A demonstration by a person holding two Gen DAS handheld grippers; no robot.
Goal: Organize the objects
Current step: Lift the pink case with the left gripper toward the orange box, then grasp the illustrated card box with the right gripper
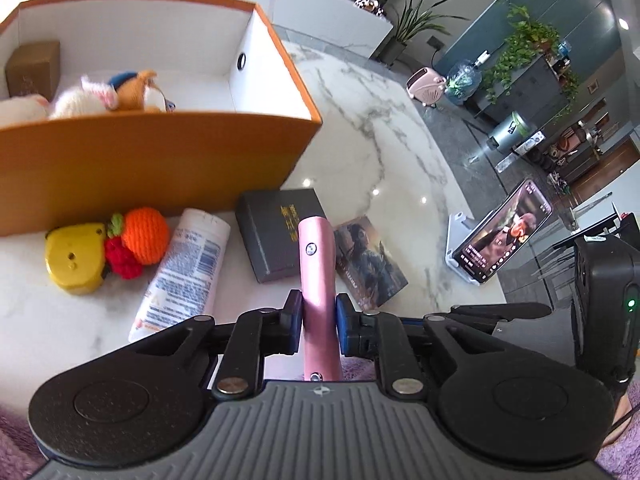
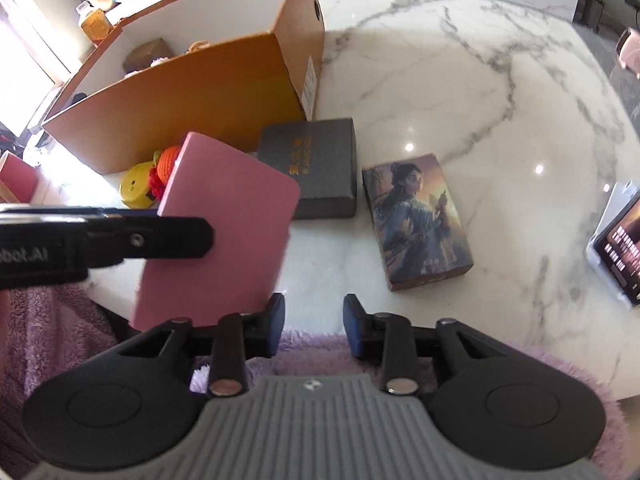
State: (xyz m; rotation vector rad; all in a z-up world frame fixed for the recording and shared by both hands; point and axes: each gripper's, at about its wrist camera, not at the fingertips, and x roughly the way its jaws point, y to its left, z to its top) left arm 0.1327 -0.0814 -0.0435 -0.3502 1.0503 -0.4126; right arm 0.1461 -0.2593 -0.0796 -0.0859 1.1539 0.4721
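Observation:
My left gripper [image 1: 318,326] is shut on a flat pink case [image 1: 317,276], held edge-up above the table's near edge; the case also shows in the right wrist view [image 2: 228,232], with the left gripper's finger [image 2: 160,236] across it. My right gripper [image 2: 314,320] is open and empty, over the near edge. The orange box [image 1: 160,160] with a white inside holds plush toys [image 1: 108,94] and a brown block [image 1: 34,68]. On the marble table [image 1: 380,140] lie a dark grey box [image 1: 280,232], an illustrated card box [image 2: 416,220], a white tube [image 1: 184,272], a crochet orange-and-berry toy [image 1: 138,240] and a yellow tape measure [image 1: 74,256].
A phone on a white stand [image 1: 500,236] plays video at the table's right edge. A purple fluffy cloth [image 2: 320,352] lies under my right gripper. Beyond the table are plants, a pink heater and cabinets.

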